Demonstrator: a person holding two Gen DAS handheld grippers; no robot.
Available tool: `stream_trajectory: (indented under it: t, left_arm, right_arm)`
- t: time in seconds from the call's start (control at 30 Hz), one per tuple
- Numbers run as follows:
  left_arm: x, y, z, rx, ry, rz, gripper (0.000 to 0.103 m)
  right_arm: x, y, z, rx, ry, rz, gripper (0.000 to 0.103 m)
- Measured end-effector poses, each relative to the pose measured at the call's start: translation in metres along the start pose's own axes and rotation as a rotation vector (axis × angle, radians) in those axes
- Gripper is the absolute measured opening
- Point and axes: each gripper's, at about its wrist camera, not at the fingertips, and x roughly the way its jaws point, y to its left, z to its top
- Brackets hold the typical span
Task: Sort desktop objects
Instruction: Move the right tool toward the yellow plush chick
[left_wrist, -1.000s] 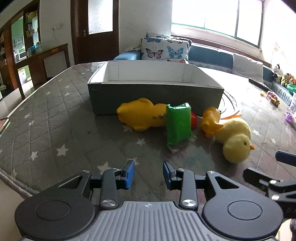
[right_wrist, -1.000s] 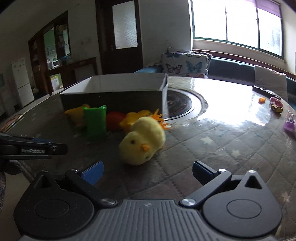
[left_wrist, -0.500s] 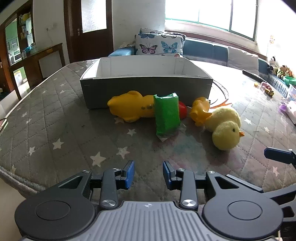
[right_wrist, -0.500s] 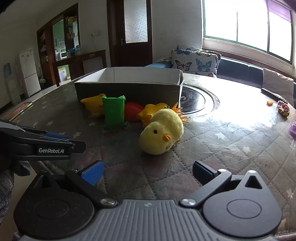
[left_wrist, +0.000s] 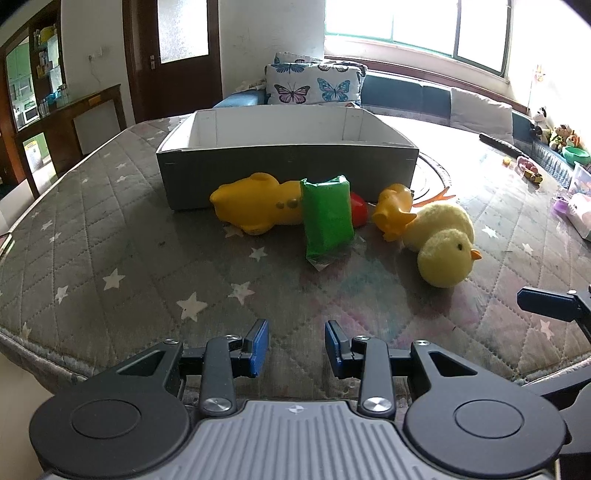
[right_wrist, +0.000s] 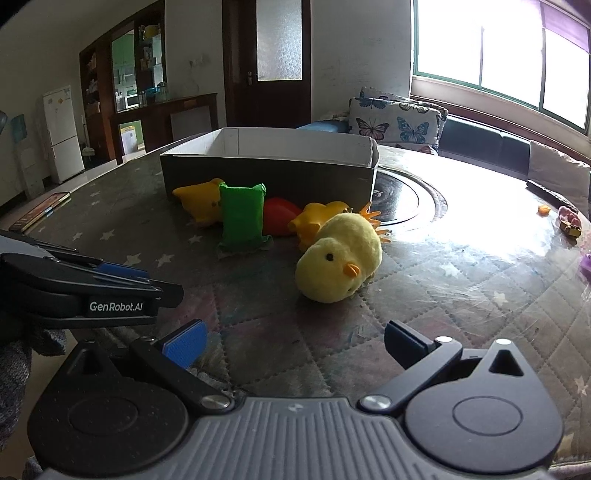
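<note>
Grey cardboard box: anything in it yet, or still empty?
Cannot tell fully. The grey cardboard box shows only bare white inner walls; its floor is hidden behind the near wall. The yellow plush chick lies outside on the table.

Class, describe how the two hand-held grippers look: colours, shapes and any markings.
Both are black, with round discs, a ribbed grey body and silver screws. The left hand-held gripper and right hand-held gripper have blue finger pads. White "GenRobot.AI" lettering marks the left one's side.

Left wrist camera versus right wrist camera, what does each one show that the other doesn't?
Only the left wrist view shows the toys on the far shelf and the green bowl.

Only the right wrist view shows the white fridge and the book at the table edge.

Both show the grey box, green packet, plush chick and rubber chicken toy.
</note>
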Motion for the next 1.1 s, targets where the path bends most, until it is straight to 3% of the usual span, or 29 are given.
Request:
stream_trajectory:
  t: [0.67,1.1]
  left_arm:
    - [0.0033,0.0,-0.0003,-0.004,0.007,-0.009,0.036]
    - [0.0097,0.0012,0.0047,-0.008,0.022,-0.013,0.036]
  right_arm:
    - [0.0041,0.006,0.0013,-0.006,0.018,0.036,0.103]
    - [0.009,0.0089,0.0045,-0.019,-0.027,0.046,0.103]
